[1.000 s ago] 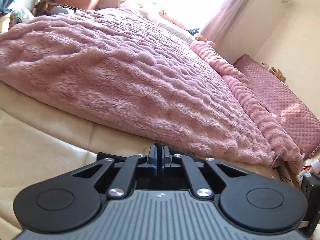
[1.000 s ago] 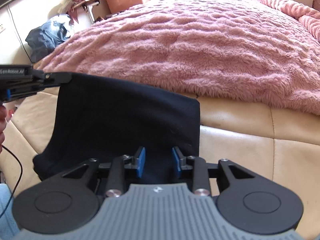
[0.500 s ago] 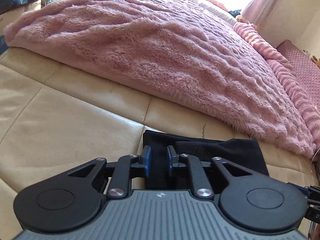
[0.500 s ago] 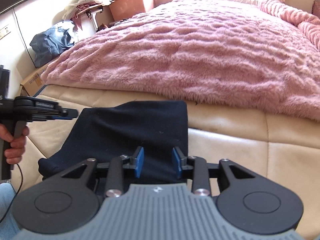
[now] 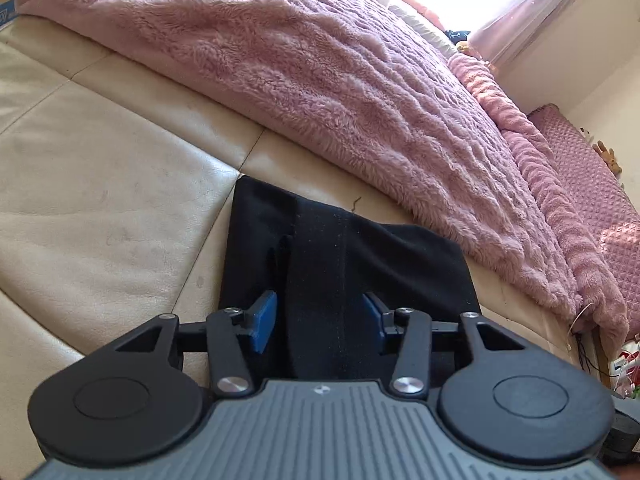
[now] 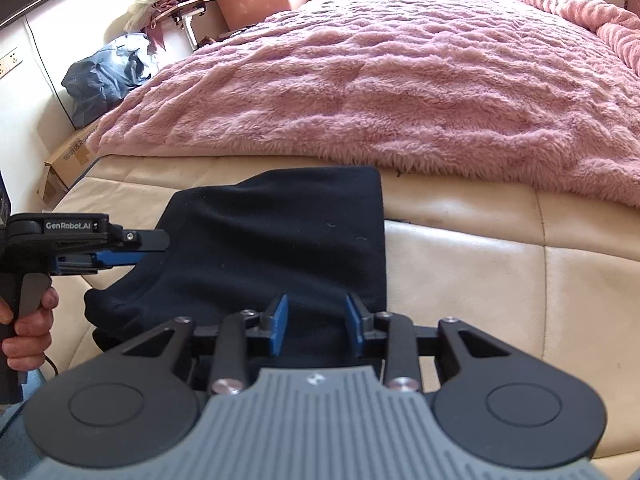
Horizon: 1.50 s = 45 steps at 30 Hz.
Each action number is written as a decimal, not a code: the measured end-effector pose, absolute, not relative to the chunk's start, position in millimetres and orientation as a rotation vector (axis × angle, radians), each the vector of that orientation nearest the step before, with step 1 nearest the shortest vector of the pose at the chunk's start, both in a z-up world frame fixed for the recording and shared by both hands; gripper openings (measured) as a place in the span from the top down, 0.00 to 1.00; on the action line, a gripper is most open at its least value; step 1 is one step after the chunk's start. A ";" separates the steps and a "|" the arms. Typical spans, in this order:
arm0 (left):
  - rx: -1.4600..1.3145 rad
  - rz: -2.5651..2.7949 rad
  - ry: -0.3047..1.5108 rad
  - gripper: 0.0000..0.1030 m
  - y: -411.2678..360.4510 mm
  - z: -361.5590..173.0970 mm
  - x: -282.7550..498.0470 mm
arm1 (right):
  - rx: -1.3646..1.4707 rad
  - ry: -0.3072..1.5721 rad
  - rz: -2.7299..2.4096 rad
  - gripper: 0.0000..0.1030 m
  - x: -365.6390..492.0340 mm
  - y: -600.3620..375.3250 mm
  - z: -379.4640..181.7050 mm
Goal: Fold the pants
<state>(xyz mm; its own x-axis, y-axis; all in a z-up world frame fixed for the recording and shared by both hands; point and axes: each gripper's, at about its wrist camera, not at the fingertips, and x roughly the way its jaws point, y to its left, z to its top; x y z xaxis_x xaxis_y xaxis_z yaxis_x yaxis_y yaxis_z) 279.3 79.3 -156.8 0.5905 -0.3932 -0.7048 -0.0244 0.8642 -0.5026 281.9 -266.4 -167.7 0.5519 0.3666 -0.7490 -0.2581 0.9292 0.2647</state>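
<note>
Now the pants (image 6: 280, 240) lie as a dark folded packet on the beige leather part of the bed (image 6: 480, 280), just in front of the pink blanket (image 6: 400, 80), with a narrow strip of leather showing between the two. In the right wrist view the packet reaches from the right claw (image 6: 316, 324) away toward the blanket, and its right edge is straight and clean. Its left edge is looser and bulges near the left claw (image 6: 132, 248).

The right claw is spread, with nothing between its blue pads (image 6: 280, 324). The cloth lies directly under and ahead of it. The left claw (image 5: 318, 322) is also spread and holds nothing; in its own view a seam of the pants (image 5: 344, 272) runs straight forward between its fingers.

So both claws are over the near end of the packet, and the long axis of the pants seems to run from them toward the blanket. I cannot tell if either claw touches the cloth.

In my judgement the fold is nearly finished, or one more fold remains. For one more, the right claw sits well for the tidy edge, and the left claw is nearer to the loose bulge, which would need smoothing first.
</note>
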 end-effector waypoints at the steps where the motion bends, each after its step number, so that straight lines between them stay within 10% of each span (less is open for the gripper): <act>1: -0.484 -0.212 0.934 0.48 77.4 -159.0 282.0 | 0.122 0.926 0.372 0.73 283.4 -263.5 -171.0; 6: -0.509 -0.237 0.935 0.49 77.3 -171.0 288.7 | 0.102 0.958 0.371 0.70 286.6 -257.2 -182.3; 14: -0.436 -0.245 0.845 0.86 61.2 -147.1 276.2 | 0.093 0.963 0.372 0.69 288.0 -257.1 -183.6; 23: -0.350 -0.283 0.796 0.88 55.5 -75.3 265.3 | 0.131 0.878 0.382 0.69 280.6 -266.8 -141.8; 45: -0.542 -0.149 0.968 0.73 131.7 -157.3 286.6 | -0.041 0.961 0.526 0.84 272.3 -251.2 -163.7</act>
<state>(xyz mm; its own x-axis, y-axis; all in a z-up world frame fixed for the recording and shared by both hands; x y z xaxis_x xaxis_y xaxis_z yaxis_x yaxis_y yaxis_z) 286.6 131.7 -157.3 0.5686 -0.3562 -0.7415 -0.1162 0.8576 -0.5011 272.3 -251.2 -163.7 0.4582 0.4087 -0.7894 -0.4444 0.8744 0.1947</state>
